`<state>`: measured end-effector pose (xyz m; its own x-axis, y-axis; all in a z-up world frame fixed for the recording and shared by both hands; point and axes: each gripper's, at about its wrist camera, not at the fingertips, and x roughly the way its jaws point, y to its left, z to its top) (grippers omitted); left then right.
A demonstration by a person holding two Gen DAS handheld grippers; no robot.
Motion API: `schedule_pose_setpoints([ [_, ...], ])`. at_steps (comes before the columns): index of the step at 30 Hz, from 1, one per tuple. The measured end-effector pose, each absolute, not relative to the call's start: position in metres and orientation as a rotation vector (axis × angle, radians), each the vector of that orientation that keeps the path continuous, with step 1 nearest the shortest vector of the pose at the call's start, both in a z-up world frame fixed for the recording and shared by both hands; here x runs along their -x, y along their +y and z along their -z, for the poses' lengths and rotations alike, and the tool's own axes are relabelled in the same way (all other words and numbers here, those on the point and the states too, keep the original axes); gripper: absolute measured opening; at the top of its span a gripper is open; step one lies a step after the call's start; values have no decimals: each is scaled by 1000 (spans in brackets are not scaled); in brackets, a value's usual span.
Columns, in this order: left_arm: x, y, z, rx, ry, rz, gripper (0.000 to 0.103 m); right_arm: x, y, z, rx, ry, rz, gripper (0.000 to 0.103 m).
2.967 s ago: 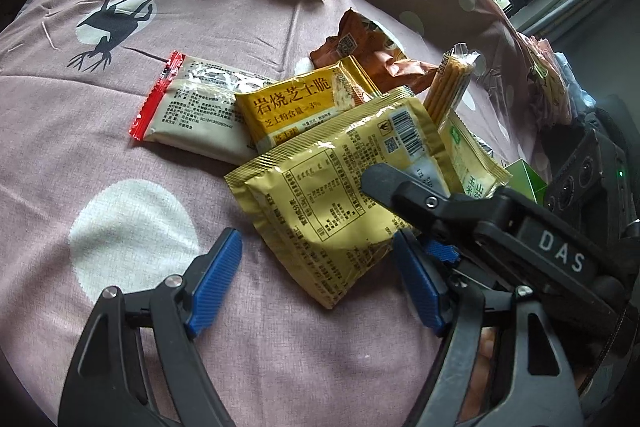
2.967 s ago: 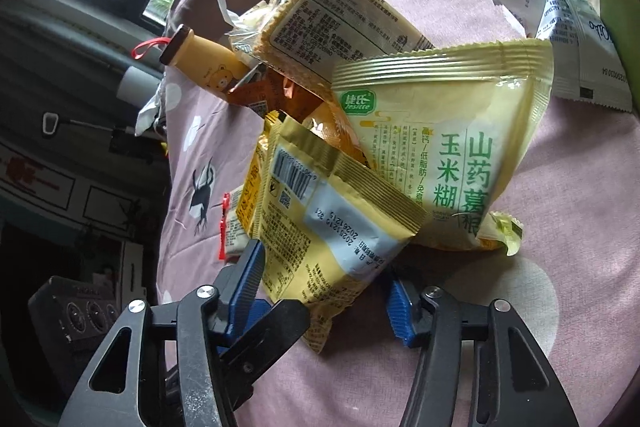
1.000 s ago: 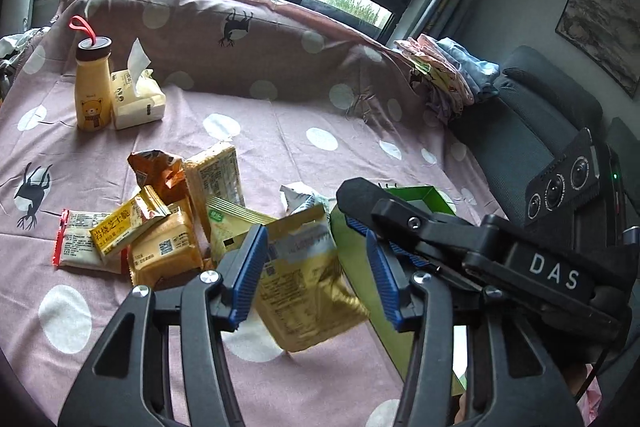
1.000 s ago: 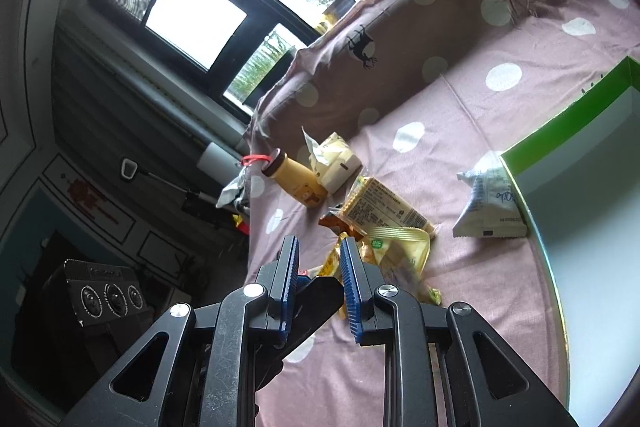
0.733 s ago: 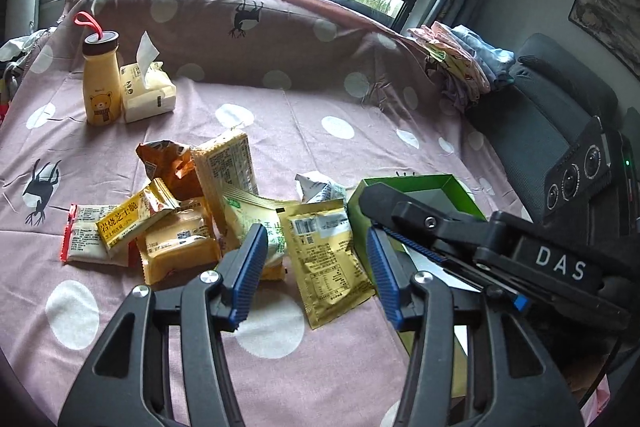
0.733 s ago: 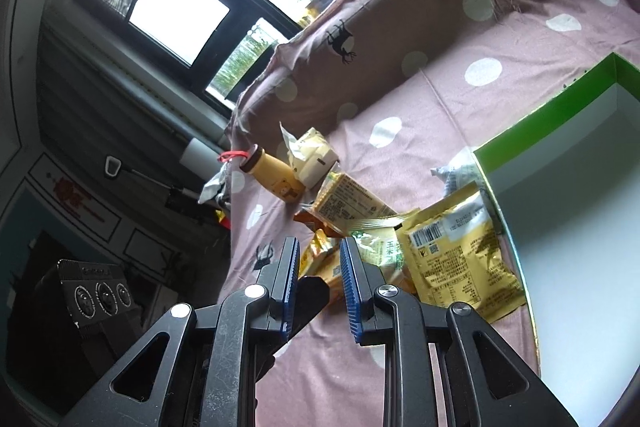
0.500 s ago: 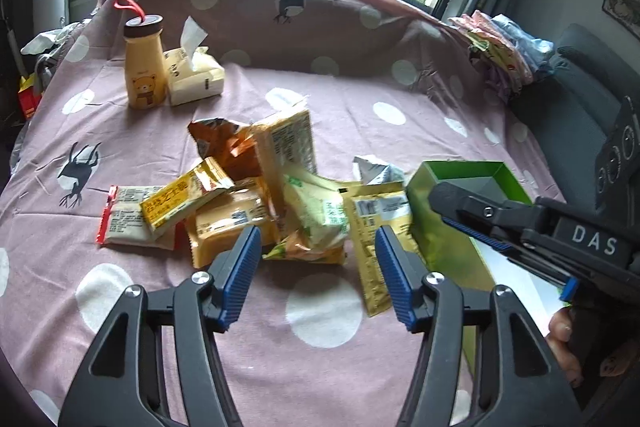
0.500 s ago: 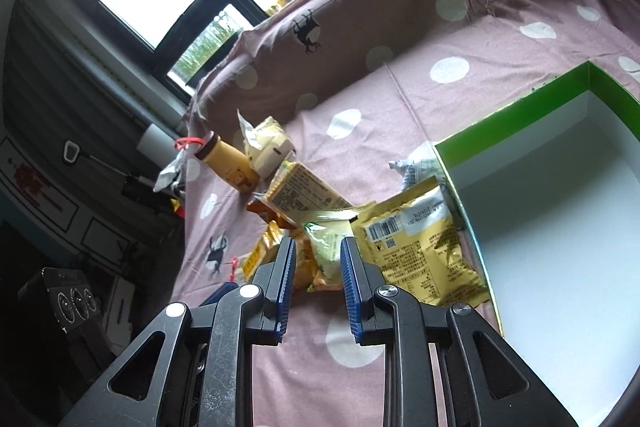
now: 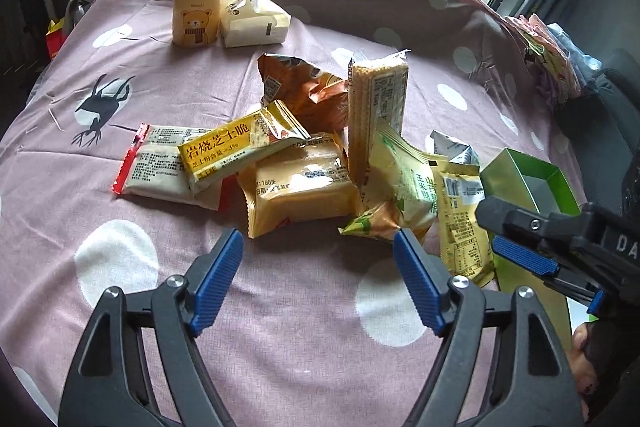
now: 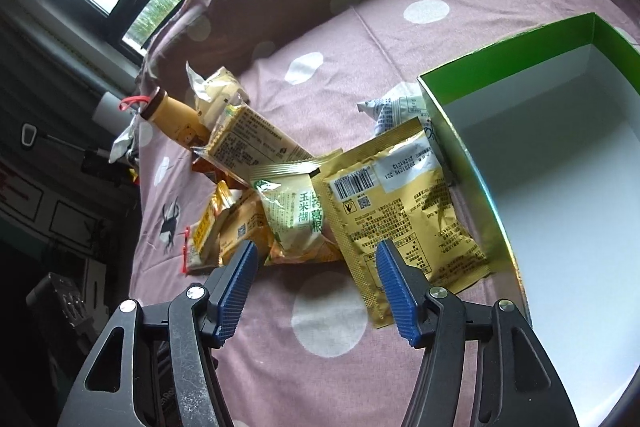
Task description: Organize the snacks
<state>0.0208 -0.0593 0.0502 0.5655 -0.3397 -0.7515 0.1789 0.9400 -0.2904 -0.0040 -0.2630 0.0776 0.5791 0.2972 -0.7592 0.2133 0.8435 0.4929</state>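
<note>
Several snack packets lie in a heap on the mauve dotted cloth. A gold packet (image 10: pixel 404 211) lies flat against the left wall of the green box (image 10: pixel 460 151); it also shows in the left wrist view (image 9: pixel 460 215). A green-and-yellow packet (image 10: pixel 296 219) lies left of it. My right gripper (image 10: pixel 316 287) is open and empty, just short of both. My left gripper (image 9: pixel 316 275) is open and empty, in front of a yellow packet (image 9: pixel 296 187). The box (image 9: pixel 532 179) is at the right in the left wrist view.
A bear-printed bottle (image 9: pixel 198 7) and a tissue pack (image 9: pixel 256 21) stand at the back. A wafer pack (image 9: pixel 376 107), an orange bag (image 9: pixel 304 87) and a red-edged packet (image 9: pixel 156 163) are in the heap. A small white packet (image 10: pixel 394 107) lies by the box. A sofa (image 9: pixel 600 115) is on the right.
The gold packet, held earlier, now lies on the cloth beside the box. My right gripper has opened. Both grippers have drawn closer to the heap.
</note>
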Motion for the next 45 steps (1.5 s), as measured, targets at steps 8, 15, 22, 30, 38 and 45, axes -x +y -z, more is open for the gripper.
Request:
schedule_pose_setpoints([
  [8,-22,-104,-30,247,1001,519,77,15,-266,-94,-570,894,6,62],
  [15,-30,-138,-20,299,1026,568,74,32,-293,-110,-649,801,15,62],
  [22,-29,-156,-23,258,995,517,68,36,-307,-111,-708,772,0,62],
  [30,-34,-171,-18,308,1019,559,44,42,-318,-111,-750,745,-7,62],
  [38,-23,-157,-39,357,938,577,9,38,-322,-102,-769,768,-7,62],
  [45,-4,-115,-64,348,920,548,9,34,-312,-101,-742,794,-39,62],
])
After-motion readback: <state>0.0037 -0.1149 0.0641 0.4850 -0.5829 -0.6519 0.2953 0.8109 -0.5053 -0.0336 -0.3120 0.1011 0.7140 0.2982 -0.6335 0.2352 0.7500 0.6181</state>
